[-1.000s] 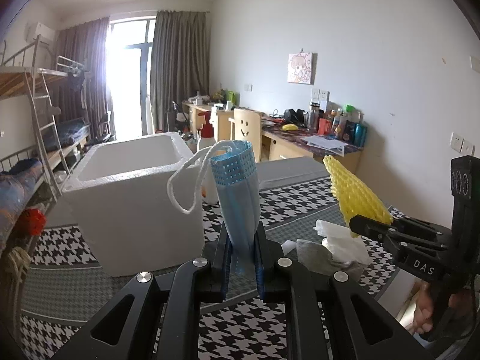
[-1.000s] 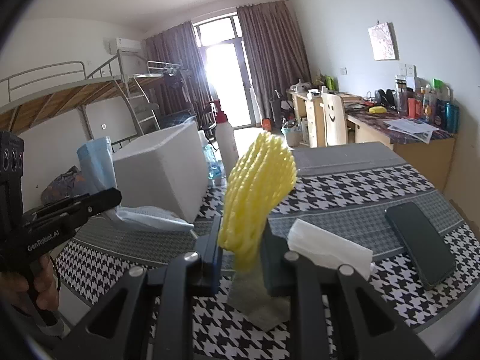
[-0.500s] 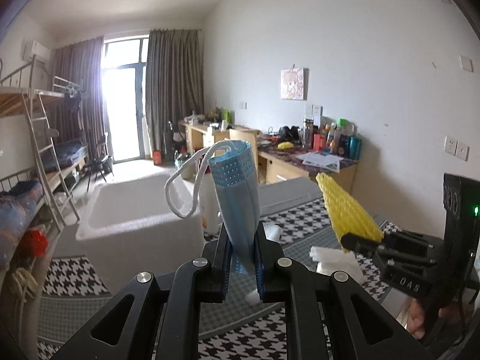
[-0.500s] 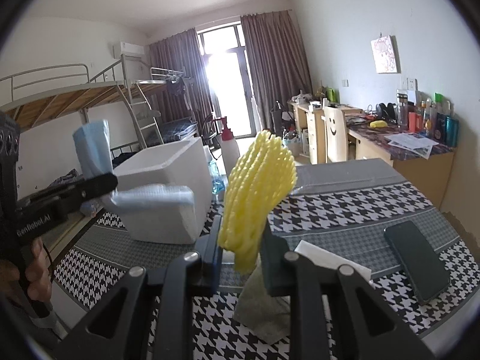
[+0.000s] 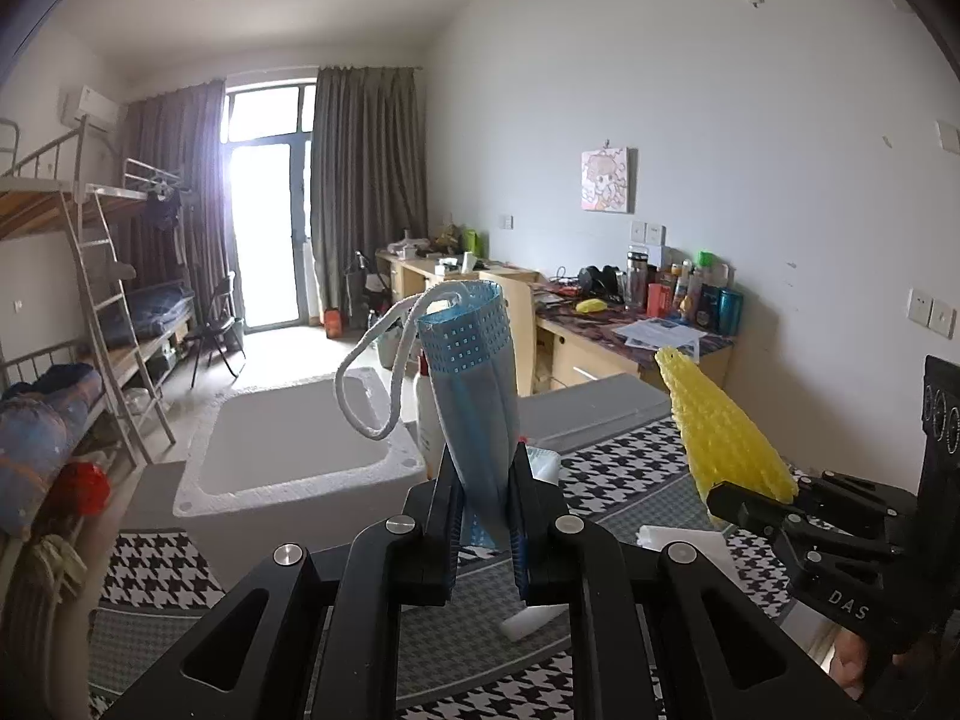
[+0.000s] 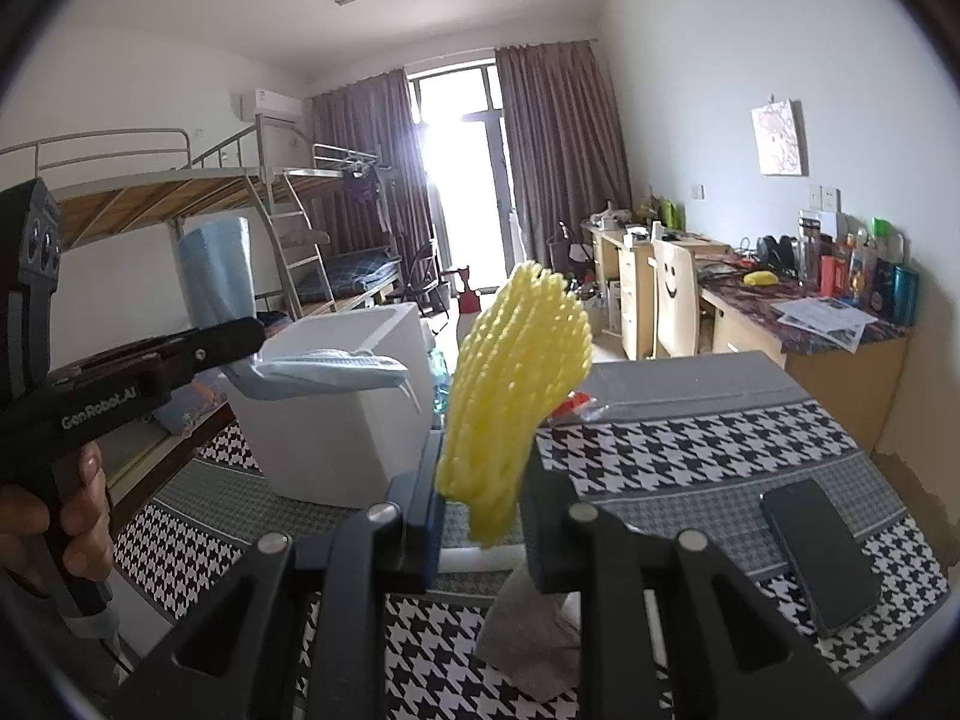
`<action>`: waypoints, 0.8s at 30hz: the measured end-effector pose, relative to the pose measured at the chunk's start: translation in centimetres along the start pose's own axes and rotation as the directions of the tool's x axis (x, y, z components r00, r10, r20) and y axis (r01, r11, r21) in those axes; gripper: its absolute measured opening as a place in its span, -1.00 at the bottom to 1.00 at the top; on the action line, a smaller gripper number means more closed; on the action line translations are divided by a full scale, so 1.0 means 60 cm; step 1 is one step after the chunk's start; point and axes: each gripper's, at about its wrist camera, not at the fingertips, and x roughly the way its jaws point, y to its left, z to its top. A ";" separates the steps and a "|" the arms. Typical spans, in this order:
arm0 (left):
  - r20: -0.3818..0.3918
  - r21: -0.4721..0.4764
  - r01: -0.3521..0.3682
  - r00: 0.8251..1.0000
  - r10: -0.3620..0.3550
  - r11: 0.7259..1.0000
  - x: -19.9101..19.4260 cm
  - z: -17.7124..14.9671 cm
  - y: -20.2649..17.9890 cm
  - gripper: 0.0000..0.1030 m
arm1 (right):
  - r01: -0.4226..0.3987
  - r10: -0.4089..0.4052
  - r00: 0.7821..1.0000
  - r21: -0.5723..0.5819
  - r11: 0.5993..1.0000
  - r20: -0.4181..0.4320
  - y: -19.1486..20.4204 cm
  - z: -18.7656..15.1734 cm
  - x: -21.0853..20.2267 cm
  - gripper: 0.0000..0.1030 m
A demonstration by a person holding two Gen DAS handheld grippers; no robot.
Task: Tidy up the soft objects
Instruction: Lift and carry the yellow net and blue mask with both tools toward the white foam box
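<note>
My left gripper (image 5: 485, 501) is shut on a folded blue face mask (image 5: 474, 396) that stands upright, its white ear loop (image 5: 372, 384) hanging to the left. Behind it sits an open white foam box (image 5: 288, 450) on the houndstooth table (image 5: 612, 468). My right gripper (image 6: 480, 501) is shut on a yellow foam net sleeve (image 6: 510, 384), also upright. In the left wrist view the right gripper (image 5: 729, 495) with the yellow sleeve (image 5: 714, 426) is at the right. In the right wrist view the left gripper (image 6: 249, 333) holds the mask (image 6: 216, 270) in front of the foam box (image 6: 342, 414).
White tissue (image 5: 678, 540) and a grey cloth (image 6: 528, 630) lie on the table below the grippers. A dark phone (image 6: 819, 552) lies at the right. A white spray bottle (image 5: 429, 420) stands behind the box. Desks, a chair and bunk beds fill the room beyond.
Both grippers have risen with their loads; the foam box and table now sit lower in both views. The grips are unchanged.
</note>
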 end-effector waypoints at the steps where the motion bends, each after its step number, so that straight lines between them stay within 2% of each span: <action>1: 0.002 0.000 -0.002 1.000 0.002 1.000 0.001 0.002 0.003 -0.72 | 0.000 0.000 1.000 -0.002 1.000 0.002 0.001 0.002 0.001 -0.49; 13: 0.048 -0.017 -0.036 0.998 0.037 0.999 0.007 0.027 0.038 -0.72 | -0.013 0.014 0.999 -0.033 0.999 0.031 0.017 0.039 0.032 -0.49; 24: 0.081 -0.023 -0.088 0.993 0.089 0.996 0.014 0.047 0.058 -0.72 | -0.059 0.063 0.997 -0.081 0.995 0.044 0.043 0.071 0.049 -0.49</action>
